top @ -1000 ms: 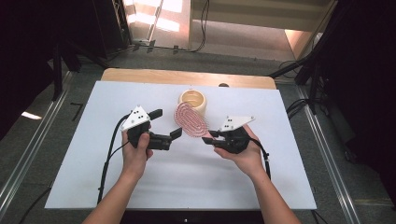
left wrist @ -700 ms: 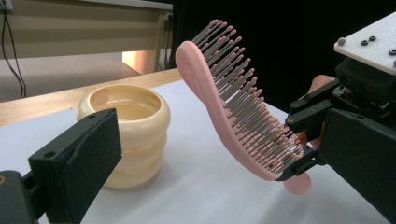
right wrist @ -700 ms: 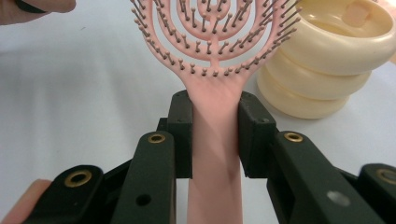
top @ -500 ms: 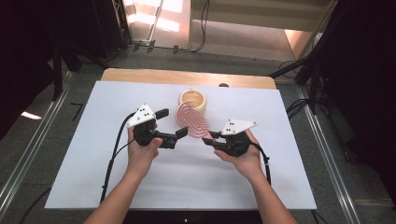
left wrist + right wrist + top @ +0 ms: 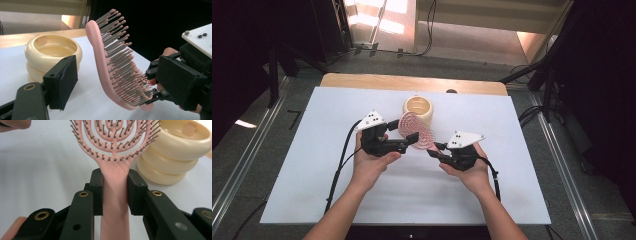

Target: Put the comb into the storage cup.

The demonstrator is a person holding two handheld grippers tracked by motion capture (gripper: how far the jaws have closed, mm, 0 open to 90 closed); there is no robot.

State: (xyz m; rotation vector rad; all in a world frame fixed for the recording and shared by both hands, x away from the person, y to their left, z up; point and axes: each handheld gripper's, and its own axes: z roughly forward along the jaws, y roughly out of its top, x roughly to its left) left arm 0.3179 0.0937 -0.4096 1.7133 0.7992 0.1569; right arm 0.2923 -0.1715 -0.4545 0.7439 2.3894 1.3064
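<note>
A pink hairbrush (image 5: 414,129) with grey bristles is held up over the white table. My right gripper (image 5: 436,150) is shut on its handle (image 5: 115,195), a pad pressing each side. My left gripper (image 5: 406,131) reaches in from the left with the brush head (image 5: 110,67) between its jaws. Those jaws have just been closing, but they stand open: the left pad (image 5: 62,81) is well off the brush's back, and the right pad (image 5: 180,83) sits just beyond the bristle tips. A cream ribbed bowl (image 5: 418,107) stands right behind the brush.
The white sheet (image 5: 312,165) covers most of the table, with a strip of wooden edge (image 5: 362,80) at the back. Black cables (image 5: 343,155) trail from each gripper toward the person. Dark floor and metal rails flank the table.
The left gripper has moved right, up to the brush, so the brush head now sits between its jaws. The right hand has brought the brush a little leftward.
</note>
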